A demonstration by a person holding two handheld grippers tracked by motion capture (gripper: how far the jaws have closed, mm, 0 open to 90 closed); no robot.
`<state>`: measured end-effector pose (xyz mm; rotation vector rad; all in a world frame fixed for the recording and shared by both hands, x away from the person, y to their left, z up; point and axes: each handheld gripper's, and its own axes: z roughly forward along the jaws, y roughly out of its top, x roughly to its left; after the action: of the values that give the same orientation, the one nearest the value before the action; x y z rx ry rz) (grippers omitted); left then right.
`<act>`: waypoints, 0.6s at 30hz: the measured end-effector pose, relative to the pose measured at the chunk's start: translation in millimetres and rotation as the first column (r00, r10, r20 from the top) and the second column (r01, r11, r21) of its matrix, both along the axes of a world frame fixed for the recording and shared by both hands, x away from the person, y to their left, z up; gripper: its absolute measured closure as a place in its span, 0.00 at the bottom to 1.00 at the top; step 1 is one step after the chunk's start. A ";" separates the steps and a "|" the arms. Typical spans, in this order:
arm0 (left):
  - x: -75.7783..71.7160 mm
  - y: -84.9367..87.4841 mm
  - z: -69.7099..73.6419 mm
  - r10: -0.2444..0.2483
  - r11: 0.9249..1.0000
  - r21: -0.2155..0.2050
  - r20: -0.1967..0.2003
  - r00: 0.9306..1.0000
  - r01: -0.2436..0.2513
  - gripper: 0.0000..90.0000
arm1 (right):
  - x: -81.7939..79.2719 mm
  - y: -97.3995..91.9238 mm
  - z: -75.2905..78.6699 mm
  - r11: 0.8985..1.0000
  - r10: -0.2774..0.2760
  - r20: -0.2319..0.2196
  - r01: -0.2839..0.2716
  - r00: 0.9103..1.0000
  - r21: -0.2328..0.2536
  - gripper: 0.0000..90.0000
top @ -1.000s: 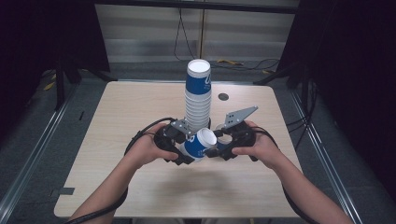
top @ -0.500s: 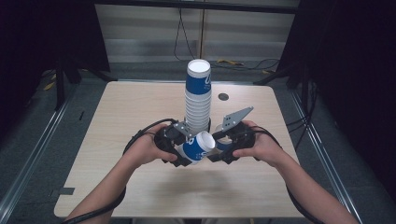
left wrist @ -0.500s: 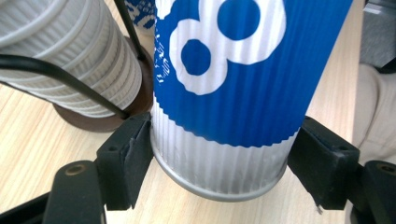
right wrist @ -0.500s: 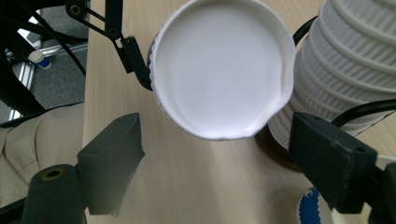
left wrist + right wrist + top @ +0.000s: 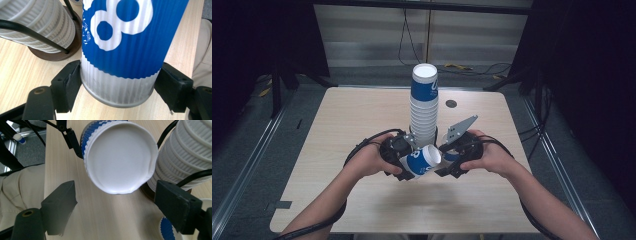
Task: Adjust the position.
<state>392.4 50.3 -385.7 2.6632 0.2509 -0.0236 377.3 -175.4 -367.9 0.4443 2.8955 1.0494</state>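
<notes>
Bright overhead light on the table [image 5: 362,115], dark surroundings, soft shadows, close views slightly blurred near the edges

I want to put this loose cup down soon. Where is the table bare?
Bare: the table's left part and the near edge. Right of the cup stack there is room past the small dark disc. Crowded: the centre, where both tongs flank the blue cup.
</notes>
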 end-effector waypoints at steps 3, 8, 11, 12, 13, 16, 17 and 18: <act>-0.5 -1.7 0.6 -0.005 1.000 0.018 -0.002 1.000 0.005 0.28 | -0.2 0.8 -0.4 1.000 0.004 -0.007 -0.004 1.000 -0.017 0.19; -1.2 -4.5 3.1 -0.016 0.998 0.054 0.008 1.000 0.015 0.28 | -0.6 3.2 0.6 0.999 0.004 -0.012 -0.004 1.000 -0.046 0.19; -3.1 -7.0 3.6 -0.014 0.997 0.071 0.011 1.000 0.013 0.28 | -0.2 4.2 2.2 0.998 0.007 -0.013 -0.008 1.000 -0.066 0.19; -2.9 -7.7 3.8 -0.020 0.997 0.071 0.012 1.000 0.019 0.28 | 0.1 4.9 2.4 0.997 0.010 -0.010 -0.011 1.000 -0.070 0.20; -3.1 -8.4 3.2 -0.017 0.997 0.070 0.015 1.000 0.016 0.28 | -0.2 5.7 2.9 0.997 0.012 -0.008 -0.012 1.000 -0.078 0.20; -3.4 -10.5 3.5 -0.023 0.996 0.081 0.010 1.000 0.022 0.28 | -0.9 8.7 3.4 0.995 0.014 -0.018 -0.016 1.000 -0.102 0.20; -3.0 -11.3 3.3 -0.034 0.996 0.082 0.014 0.999 0.033 0.28 | -0.7 9.6 3.3 0.994 0.019 -0.022 -0.021 1.000 -0.106 0.20; -3.4 -11.8 2.8 -0.029 0.997 0.077 0.015 0.999 0.028 0.28 | -0.9 10.7 3.0 0.994 0.017 -0.028 -0.020 0.999 -0.107 0.20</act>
<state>389.0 38.4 -382.9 2.7424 0.2127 -0.0021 376.4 -164.7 -364.9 0.4306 2.9675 0.8907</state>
